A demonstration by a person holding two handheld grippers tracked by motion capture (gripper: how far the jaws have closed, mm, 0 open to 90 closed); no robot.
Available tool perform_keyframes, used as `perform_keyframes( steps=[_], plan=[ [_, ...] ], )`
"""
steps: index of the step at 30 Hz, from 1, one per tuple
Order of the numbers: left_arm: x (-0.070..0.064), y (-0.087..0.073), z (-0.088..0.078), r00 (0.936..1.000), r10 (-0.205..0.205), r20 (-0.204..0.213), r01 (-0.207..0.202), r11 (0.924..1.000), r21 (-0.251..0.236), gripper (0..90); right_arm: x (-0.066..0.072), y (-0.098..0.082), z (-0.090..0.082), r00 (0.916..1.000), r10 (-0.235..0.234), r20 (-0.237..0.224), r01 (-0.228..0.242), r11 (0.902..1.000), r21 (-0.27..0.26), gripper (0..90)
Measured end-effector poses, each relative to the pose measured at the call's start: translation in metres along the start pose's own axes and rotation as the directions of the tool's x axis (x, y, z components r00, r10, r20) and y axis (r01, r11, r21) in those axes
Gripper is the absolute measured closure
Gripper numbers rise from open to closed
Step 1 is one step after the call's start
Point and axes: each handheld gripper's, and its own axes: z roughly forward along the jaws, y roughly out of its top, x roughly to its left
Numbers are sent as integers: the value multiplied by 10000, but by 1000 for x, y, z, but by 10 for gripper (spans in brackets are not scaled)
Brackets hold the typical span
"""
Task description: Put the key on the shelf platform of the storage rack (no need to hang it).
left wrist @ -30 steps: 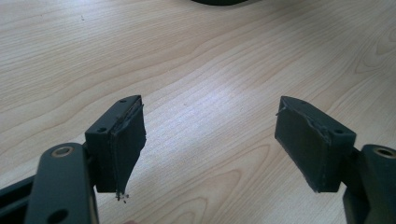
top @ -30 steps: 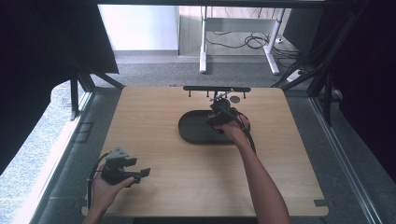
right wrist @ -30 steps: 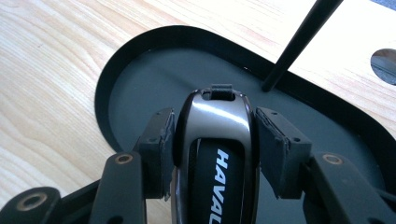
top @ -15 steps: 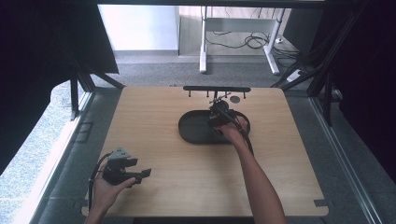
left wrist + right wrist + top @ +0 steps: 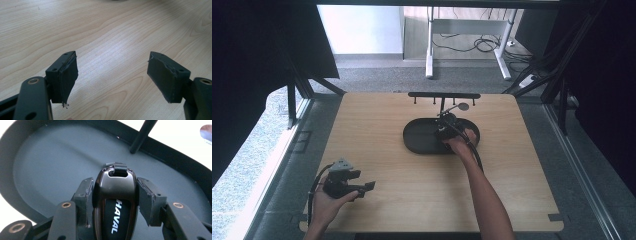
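Observation:
A glossy black car key fob [image 5: 115, 202] with white lettering and a small strap loop sits between the pads of my right gripper [image 5: 115, 195], which is shut on it. The fob hangs low over the floor of a dark oval tray [image 5: 50, 170]. From above, the right gripper [image 5: 446, 126] sits inside that tray [image 5: 419, 137] near the table's middle back. My left gripper [image 5: 362, 187] rests in a hand at the front left of the table; its jaws [image 5: 112, 75] stand wide apart over bare wood with nothing between them.
A black rack with small hooks [image 5: 443, 95] rises on a thin post [image 5: 141, 136] from the tray's far side. A small round disc [image 5: 462, 106] lies beside it. The wooden tabletop [image 5: 412, 190] spreads between the two hands.
My right gripper has sunk with the fob, deeper into the tray. The left hand and its gripper have stayed where they were.

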Motion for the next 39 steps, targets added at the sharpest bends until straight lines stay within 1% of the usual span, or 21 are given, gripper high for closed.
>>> perform_keyframes(
  steps=[3, 5, 7, 10, 16, 17, 19, 22, 24, 26, 28, 31, 33, 37, 39],
  plan=[
    [0, 0, 1, 10000, 25, 16, -25, 10000, 28, 247, -2, -2, 4, 10000, 13, 15, -14, 9999, 125, 498],
    [0, 0, 1, 10000, 31, 31, -32, 10000, 26, 247, -3, -4, 6, 9999, 103, 47, -104, 9998, 181, 498],
    [0, 0, 1, 10000, 40, 37, -41, 10000, 40, 247, -5, -5, 8, 9999, 143, -5, -143, 9997, 219, 497],
    [0, 0, 1, 10000, 39, 62, -40, 10000, 44, 247, -6, -7, 11, 9999, 19, 136, -24, 9994, 336, 494],
    [0, 0, 1, 10000, 6, 69, -6, 10000, 6, 248, -7, -11, 17, 9999, -29, 161, 20, 9984, 558, 489],
    [0, 0, 1, 10000, 8, 82, -8, 10000, 22, 248, -7, -11, 18, 9998, -86, 187, 75, 9984, 556, 491],
    [0, 0, 2, 10000, 25, 91, -25, 10000, 26, 248, -6, -10, 17, 9999, 15, 107, -19, 9992, 399, 489],
    [-1, 0, 1, 9999, 38, 108, -39, 10000, 20, 248, -4, -10, 14, 9999, -38, 119, 34, 9995, 312, 456],
    [-1, 0, 0, 10000, 15, 84, -15, 10000, 9, 248, 0, -10, 10, 9999, -107, 119, 103, 9996, 272, 431],
    [-1, 0, 0, 10000, -35, 65, 35, 10000, -14, 248, 1, -11, 5, 9998, -160, 128, 160, 9999, 67, 424],
    [-1, 0, 1, 10000, 14, 88, -15, 10000, 28, 248, 1, -12, -2, 9997, -248, 87, 248, 9997, -71, 419],
    [-2, 0, 2, 9999, 37, 95, -37, 10000, 28, 248, 1, -14, -13, 9997, -213, -140, 209, 9994, -293, 418],
    [-2, 0, 2, 9999, 52, 114, -52, 10000, 38, 248, 1, -15, -19, 9994, -296, -188, 289, 9990, -347, 413],
    [-2, 0, 2, 9999, 0, 169, 0, 10000, 40, 248, 4, -18, -34, 9980, -445, -458, 417, 9973, -607, 405],
    [-2, 0, 2, 9999, 5, 171, -6, 10000, 45, 248, 6, -21, -40, 9968, -507, -618, 467, 9968, -649, 398]
  ],
)
